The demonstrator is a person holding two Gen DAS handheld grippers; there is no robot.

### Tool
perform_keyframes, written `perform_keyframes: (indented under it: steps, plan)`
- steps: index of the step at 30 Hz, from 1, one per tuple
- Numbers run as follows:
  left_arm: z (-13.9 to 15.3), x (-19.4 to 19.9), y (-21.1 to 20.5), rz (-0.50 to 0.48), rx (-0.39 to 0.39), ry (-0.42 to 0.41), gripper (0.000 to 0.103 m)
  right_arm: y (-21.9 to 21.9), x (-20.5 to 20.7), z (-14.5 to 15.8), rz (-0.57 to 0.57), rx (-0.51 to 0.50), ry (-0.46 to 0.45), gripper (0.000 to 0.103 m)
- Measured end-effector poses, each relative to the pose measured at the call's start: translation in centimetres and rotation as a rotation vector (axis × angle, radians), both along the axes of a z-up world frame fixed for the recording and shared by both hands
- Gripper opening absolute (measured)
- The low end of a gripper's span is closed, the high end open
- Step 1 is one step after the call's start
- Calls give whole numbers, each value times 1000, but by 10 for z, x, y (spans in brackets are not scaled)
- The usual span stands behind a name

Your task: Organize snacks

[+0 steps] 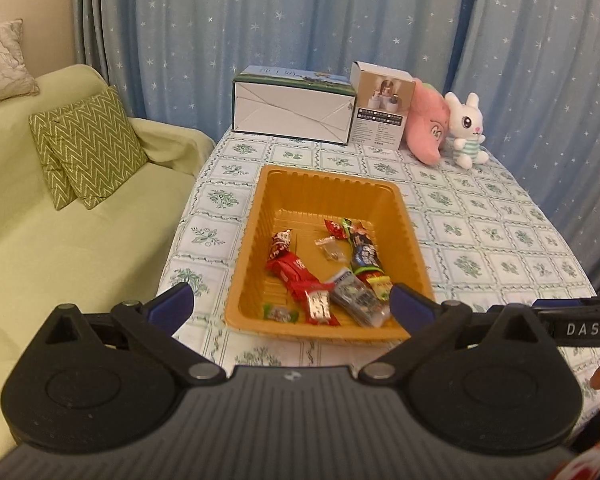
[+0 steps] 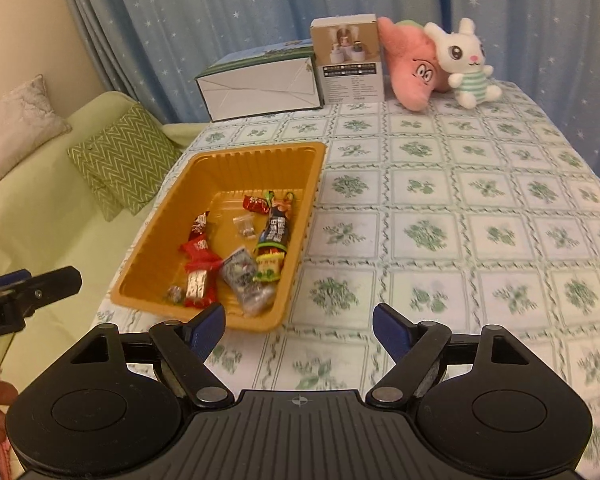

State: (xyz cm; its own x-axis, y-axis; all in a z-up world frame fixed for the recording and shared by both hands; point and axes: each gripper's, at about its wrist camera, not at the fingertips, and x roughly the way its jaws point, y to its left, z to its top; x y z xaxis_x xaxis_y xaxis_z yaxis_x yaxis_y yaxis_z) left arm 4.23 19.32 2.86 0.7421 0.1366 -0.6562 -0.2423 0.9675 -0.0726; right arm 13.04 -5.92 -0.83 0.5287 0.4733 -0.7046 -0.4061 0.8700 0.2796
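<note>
An orange plastic tray (image 1: 324, 188) (image 2: 260, 156) sits on the table with several wrapped snacks in its near half: red packets (image 1: 296, 272) (image 2: 198, 246), a dark bar (image 1: 364, 256) (image 2: 274, 230), a silvery pouch (image 1: 354, 296) (image 2: 240, 270). My left gripper (image 1: 290, 300) is open, held above the tray's near edge with nothing between its blue fingertips (image 1: 172, 300). To the right of the tray's near corner my right gripper (image 2: 298, 322) also stands open and empty, over the tablecloth. Each gripper shows at the other view's edge.
A white carton (image 1: 294, 110) (image 2: 260, 84), a small product box (image 1: 380, 110) (image 2: 346, 60), a pink plush (image 1: 426, 120) (image 2: 410, 64) and a white bunny plush (image 1: 466, 128) (image 2: 466, 60) line the table's far edge. A green sofa (image 1: 60, 248) with cushions stands left. Blue curtains hang behind.
</note>
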Motion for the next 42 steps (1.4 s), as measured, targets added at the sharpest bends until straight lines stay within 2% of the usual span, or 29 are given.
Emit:
perform_keyframes:
  steps: [2,6,20,30,42]
  plan:
    - [3,-9,-8,-1,6,9,103,-7,-10,5,-11,-1,-2,81]
    - [8,-28,-24,4,-30,10,103,-21,-25,12,-10,2,-1,81]
    - [16,-59,-59,26,1,62,103,-41,-73,20,-8,-61,-39,81]
    - [17,-63,-66,41,70,72,103,-45,-79,23,-8,-58,-42,81]
    - [17,-62,-66,29,66,58,103,-43,-78,26,-8,-60,-56,81]
